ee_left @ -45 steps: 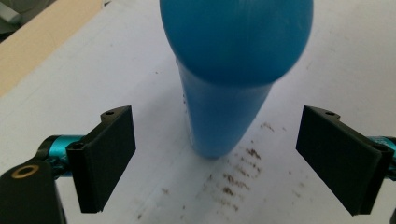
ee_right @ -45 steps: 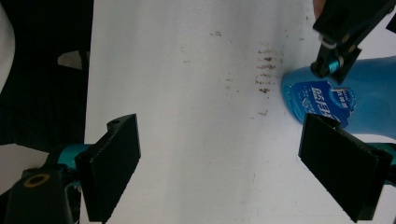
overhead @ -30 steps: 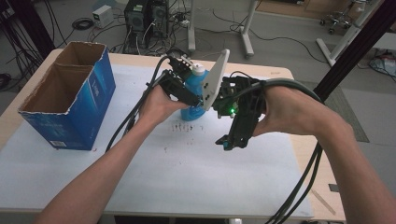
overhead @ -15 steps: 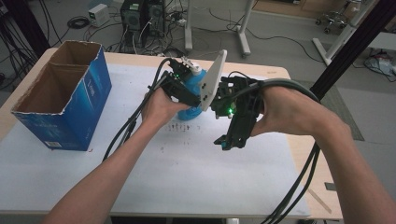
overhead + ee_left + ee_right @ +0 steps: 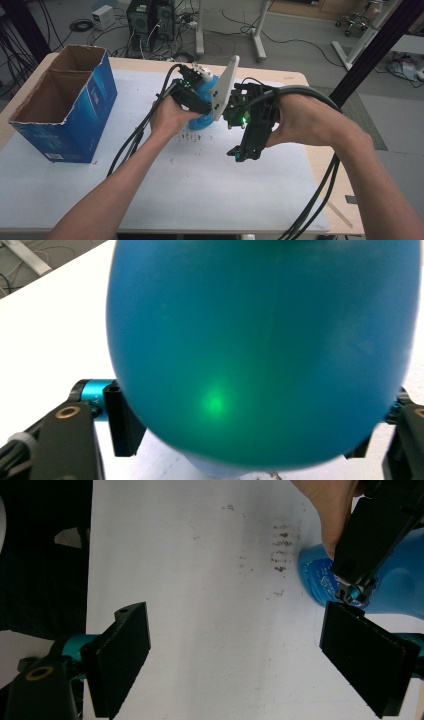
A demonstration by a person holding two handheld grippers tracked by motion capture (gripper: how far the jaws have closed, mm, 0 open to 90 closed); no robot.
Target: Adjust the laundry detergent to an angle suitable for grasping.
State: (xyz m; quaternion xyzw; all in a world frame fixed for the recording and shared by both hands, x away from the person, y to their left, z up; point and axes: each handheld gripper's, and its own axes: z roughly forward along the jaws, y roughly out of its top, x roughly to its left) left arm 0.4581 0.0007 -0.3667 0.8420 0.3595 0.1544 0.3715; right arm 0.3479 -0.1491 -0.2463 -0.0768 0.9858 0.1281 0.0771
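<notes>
status: grasp stage of handling the blue round object [image 5: 202,107], which stands on the white table cover [image 5: 200,185] near the middle of the table, towards its far side

left gripper [image 5: 192,97]: my jaws stand one on each side of the object's bulging body. in the left gripper view the blue body [image 5: 260,350] spreads across the gap between the two jaws, with a green light spot on its surface. the contact faces are hidden behind the bulge, so i cannot tell whether the jaws press on it or merely bracket it. the base of the object appears to rest on the cover; a lift is not yet evident

right gripper [image 5: 245,150]: my jaws are spread wide and hold nothing. they point down at the bare cover, just beside the object. in the right gripper view the object [image 5: 395,587] lies at the right edge, with my left hand [image 5: 330,510] and its gripper on it

nearby: an open blue cardboard box [image 5: 60,107] stands at the left of the table, well apart from the object, and looks empty from above. some dark smudges [image 5: 190,136] mark the cover in front of the object

judgement: approach done, grip in progress or just made. remaining: confirm the hold, lift, and carry the object to wherever it is meant to go, possibly the box
</notes>
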